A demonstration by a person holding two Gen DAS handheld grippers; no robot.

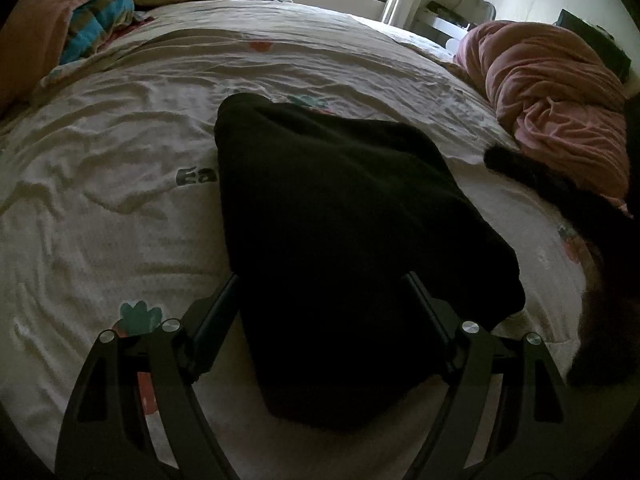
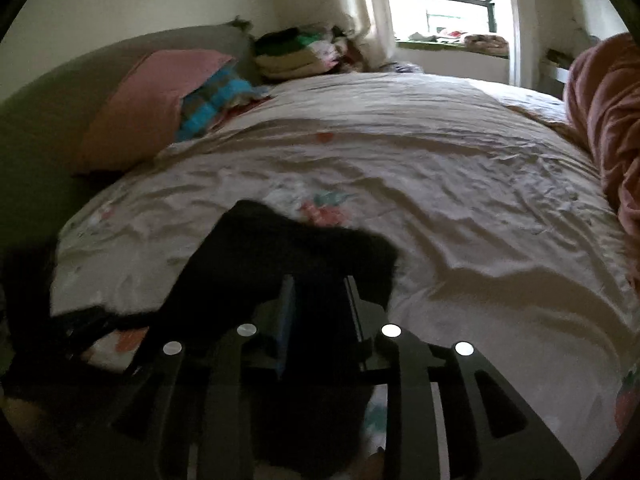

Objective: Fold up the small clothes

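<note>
Left wrist, black garment (image 1: 344, 240) between spread jaws

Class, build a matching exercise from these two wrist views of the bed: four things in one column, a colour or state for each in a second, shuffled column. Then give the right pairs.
Things
1. garment
2. crumpled blanket
3. left gripper
4. bedsheet

Colour or state
A. jaws wide apart
B. black, lying on the bed
C. pale, printed with flowers and letters
D. pink, bunched at the bed's right side

Pairs: 1-B, 2-D, 3-A, 4-C
</note>
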